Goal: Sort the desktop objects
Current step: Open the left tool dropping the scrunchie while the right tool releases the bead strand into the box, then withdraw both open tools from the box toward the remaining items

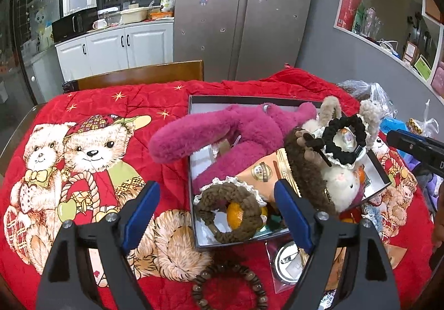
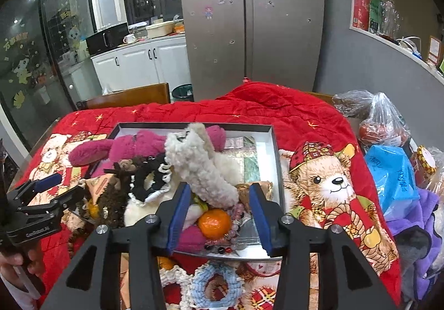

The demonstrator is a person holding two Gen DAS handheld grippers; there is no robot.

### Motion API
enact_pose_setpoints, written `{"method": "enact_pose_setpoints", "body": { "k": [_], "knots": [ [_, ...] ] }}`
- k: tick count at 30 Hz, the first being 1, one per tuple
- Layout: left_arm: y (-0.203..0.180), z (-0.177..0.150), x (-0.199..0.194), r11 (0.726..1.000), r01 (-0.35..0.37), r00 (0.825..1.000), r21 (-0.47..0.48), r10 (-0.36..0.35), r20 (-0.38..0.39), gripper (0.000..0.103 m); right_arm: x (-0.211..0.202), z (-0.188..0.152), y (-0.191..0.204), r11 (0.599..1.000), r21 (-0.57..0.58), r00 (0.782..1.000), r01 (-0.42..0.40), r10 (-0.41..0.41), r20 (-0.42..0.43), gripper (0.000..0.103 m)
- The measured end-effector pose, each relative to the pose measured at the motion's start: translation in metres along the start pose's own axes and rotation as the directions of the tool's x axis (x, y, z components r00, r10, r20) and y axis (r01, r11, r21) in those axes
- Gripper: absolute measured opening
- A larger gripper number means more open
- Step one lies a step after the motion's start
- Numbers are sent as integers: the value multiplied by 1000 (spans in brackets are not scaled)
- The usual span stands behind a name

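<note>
A dark box (image 1: 191, 143) on the red bear blanket is full of items: a magenta plush (image 1: 194, 138), a white rabbit plush (image 1: 341, 182), a black scrunchie (image 1: 344, 140), a brown scrunchie (image 1: 227, 213) and an orange (image 1: 236, 215). My left gripper (image 1: 219, 213) is open and empty above the box's near left corner. In the right wrist view the box (image 2: 274, 160) holds the rabbit's fluffy ear (image 2: 199, 168), an orange (image 2: 215, 222) and beads (image 2: 236, 224). My right gripper (image 2: 219, 218) is open and empty over the box's near edge.
A brown bead bracelet (image 1: 230, 287) and a bagged round badge (image 1: 288, 263) lie in front of the box. A blue scrunchie (image 2: 215, 287) lies near the right gripper. Plastic bags (image 2: 385, 121) and a purple cloth (image 2: 421, 240) crowd the right side. A wooden chair (image 1: 138, 77) stands behind.
</note>
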State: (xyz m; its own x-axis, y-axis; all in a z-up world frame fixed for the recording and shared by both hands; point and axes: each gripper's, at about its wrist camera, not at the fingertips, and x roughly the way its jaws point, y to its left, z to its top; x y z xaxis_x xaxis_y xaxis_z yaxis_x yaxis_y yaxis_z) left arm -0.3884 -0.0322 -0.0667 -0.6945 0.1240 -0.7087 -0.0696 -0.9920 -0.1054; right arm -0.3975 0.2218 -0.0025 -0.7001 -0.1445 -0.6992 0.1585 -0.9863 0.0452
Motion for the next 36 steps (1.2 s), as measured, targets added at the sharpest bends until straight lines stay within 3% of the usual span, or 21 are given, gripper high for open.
{"method": "enact_pose_setpoints", "body": {
  "k": [10, 16, 20, 22, 27, 30, 36],
  "knots": [
    [-6, -1, -4, 1000, 0, 1000, 20, 0, -3, 85, -8, 0, 8, 1000, -24, 1000, 1, -1, 3, 46],
    [-6, 3, -19, 1000, 2, 1000, -9, -2, -11, 85, -22, 2, 17, 996, -62, 998, 64, -63, 20, 58],
    [-10, 9, -59, 999, 24, 999, -21, -24, 31, 86, -54, 6, 22, 996, -58, 995, 72, -68, 69, 69],
    [-15, 8, -83, 1000, 13, 998, -6, -12, 66, 90, -78, 6, 27, 994, -62, 989, 94, -87, 117, 81],
    [-29, -2, -147, 997, -36, 991, 69, 27, 134, 99, -143, -4, 41, 989, -81, 969, 127, -106, 223, 85],
    [-36, -15, -184, 989, -102, 982, 103, 83, 172, 103, -175, -14, 49, 988, -81, 963, 132, -108, 248, 85],
    [-40, -60, -213, 984, -140, 977, 112, 119, 177, 103, -214, -52, 61, 990, -51, 953, 133, -114, 281, 86]
  ]
}}
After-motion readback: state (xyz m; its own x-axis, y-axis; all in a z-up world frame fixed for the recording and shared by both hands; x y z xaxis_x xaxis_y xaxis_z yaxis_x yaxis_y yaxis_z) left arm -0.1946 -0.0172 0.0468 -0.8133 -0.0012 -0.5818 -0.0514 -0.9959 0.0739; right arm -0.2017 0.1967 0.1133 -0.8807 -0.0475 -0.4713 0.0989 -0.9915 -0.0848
